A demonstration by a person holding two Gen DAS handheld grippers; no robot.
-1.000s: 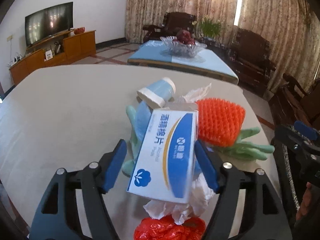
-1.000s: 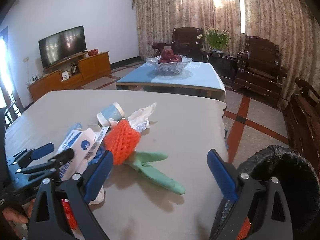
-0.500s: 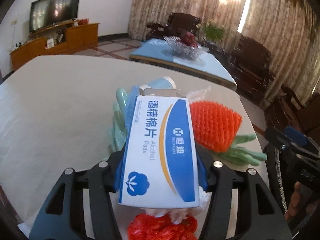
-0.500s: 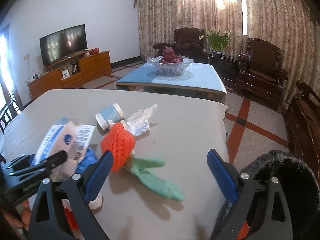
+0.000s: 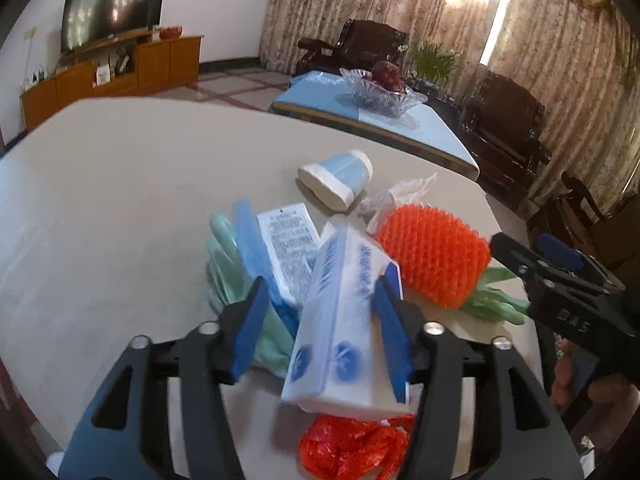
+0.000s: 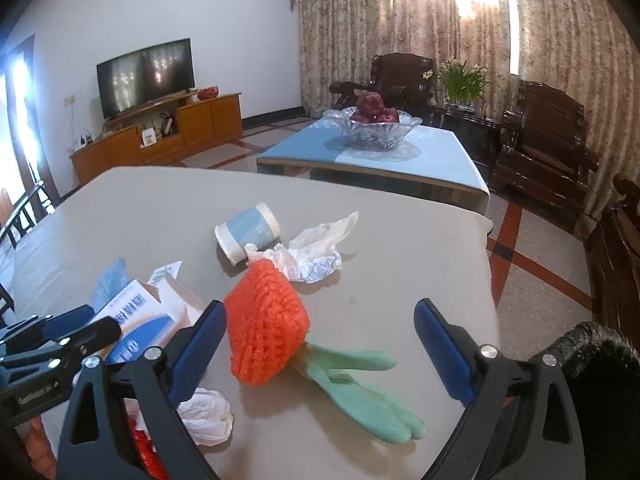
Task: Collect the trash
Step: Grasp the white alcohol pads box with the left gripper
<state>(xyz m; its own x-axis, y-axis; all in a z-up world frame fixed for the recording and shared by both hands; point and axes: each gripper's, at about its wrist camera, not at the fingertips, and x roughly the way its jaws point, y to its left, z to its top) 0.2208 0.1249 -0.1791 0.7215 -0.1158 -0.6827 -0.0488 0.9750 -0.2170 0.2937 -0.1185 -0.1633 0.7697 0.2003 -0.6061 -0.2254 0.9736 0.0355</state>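
Note:
A white and blue box of alcohol pads (image 5: 344, 320) stands tilted on edge between the pads of my left gripper (image 5: 320, 284). Its jaws are opening: the right pad touches the box and a gap shows at the left pad. Under it lie a red plastic bag (image 5: 352, 448), white tissue (image 6: 204, 412) and a green glove (image 5: 228, 264). My right gripper (image 6: 320, 306) is wide open over an orange foam net (image 6: 264, 328) and a second green glove (image 6: 360, 384), gripping nothing. Farther back lie a blue paper cup (image 6: 248, 232) and a crumpled wrapper (image 6: 316, 248).
The grey table (image 6: 160, 208) ends just right of the glove. A black bin (image 6: 600, 360) stands below that edge at the lower right. Beyond are a low table with a glass fruit bowl (image 6: 372, 132), dark armchairs and a TV cabinet (image 6: 160, 140).
The box faced the camera flat, clamped between the left pads; now it has turned on edge and the left pad is off it. The right gripper has come nearer the orange net.

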